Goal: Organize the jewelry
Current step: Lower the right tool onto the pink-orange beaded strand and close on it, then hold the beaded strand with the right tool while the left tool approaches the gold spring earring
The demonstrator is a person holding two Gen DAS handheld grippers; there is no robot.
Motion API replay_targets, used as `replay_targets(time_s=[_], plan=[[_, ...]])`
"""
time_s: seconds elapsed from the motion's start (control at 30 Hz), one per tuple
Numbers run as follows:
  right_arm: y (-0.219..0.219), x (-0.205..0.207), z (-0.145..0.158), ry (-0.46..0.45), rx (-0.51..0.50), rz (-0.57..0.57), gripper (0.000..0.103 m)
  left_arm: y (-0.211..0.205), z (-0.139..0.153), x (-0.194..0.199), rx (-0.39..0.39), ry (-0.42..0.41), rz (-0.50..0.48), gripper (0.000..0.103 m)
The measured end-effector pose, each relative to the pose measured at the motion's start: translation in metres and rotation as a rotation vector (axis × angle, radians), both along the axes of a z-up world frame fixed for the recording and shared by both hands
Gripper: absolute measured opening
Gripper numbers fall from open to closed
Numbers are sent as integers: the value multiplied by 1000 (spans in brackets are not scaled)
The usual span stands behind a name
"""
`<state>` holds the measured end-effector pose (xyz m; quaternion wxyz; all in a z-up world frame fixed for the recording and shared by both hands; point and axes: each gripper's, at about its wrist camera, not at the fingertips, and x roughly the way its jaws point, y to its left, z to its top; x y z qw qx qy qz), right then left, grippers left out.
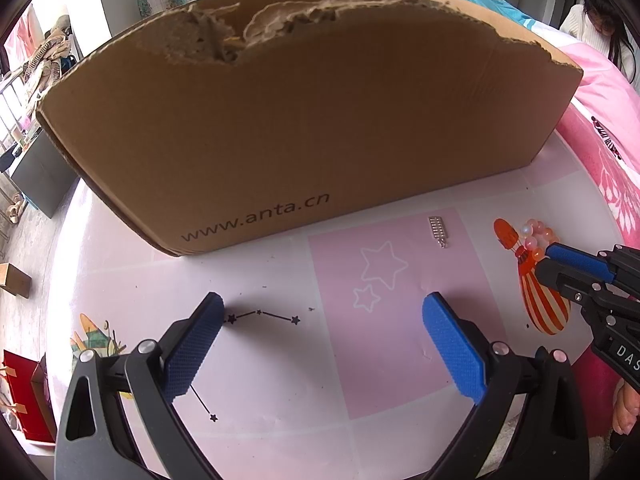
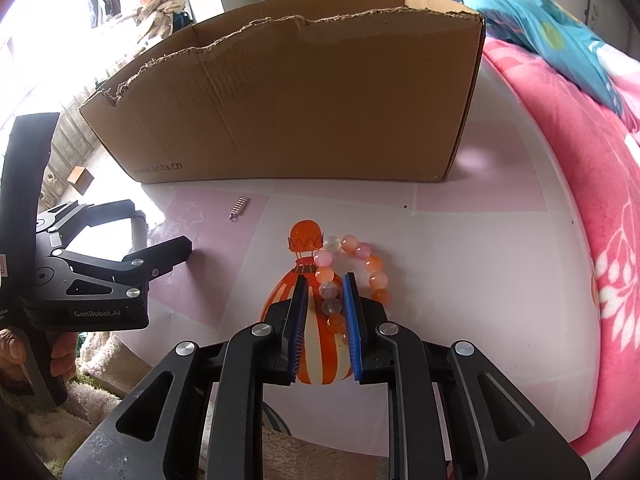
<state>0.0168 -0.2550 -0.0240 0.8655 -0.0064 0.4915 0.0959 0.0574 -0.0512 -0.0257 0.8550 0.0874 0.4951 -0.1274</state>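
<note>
Jaws: the right gripper (image 2: 324,304) has its jaws narrowed around the near-left run of the bead bracelet (image 2: 352,268), with beads lying between the blue pads (image 2: 301,320); whether the pads press on the beads cannot be determined. The left gripper (image 1: 324,344) has its jaws spread wide above bare desk surface, holding nothing.

Cardboard box (image 1: 304,120): stands at the far side of the desk (image 1: 400,360), with a torn, ragged top edge. Its interior is hidden behind the near wall in both views. The print "www.anta.cn" is legible at the lower left of that wall.

Bedding (image 2: 580,184): pink, with a teal piece on top, lies to the right of the desk and is cut off by the frame edge.

Balloon print (image 2: 316,344): an orange-striped figure on the desk covering, partly covered by the right gripper's jaws.

Bead bracelet: a loop of orange, pink and pale beads lying on the desk, overlapping the right side of the balloon print, well in front of the box. From the left wrist view only its far portion shows; the rest is hidden behind the right gripper.

Small metal piece (image 2: 239,206): lies on a pink square left of the bracelet, near the box. Ridged and silver; its type cannot be identified.
</note>
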Motion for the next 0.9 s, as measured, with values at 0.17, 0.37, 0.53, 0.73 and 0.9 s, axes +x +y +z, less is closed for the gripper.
replay_targets(time_s=[0.17, 0.37, 0.53, 0.73, 0.9], plan=[[8, 2, -2, -17, -52, 12, 18, -1, -1, -1, 0, -2, 1, 97], [12, 0, -2, -30, -85, -14, 8, -2, -1, -2, 0, -3, 1, 97], [1, 2, -1, -24, -69, -64, 8, -3, -1, -3, -2, -9, 1, 98], [-2, 6, 1, -17, -45, -81, 8, -5, -1, -3, -3, -13, 1, 98], [-2, 3, 0, -15, -37, -82, 8, -4, -2, -4, -3, -14, 1, 98]])
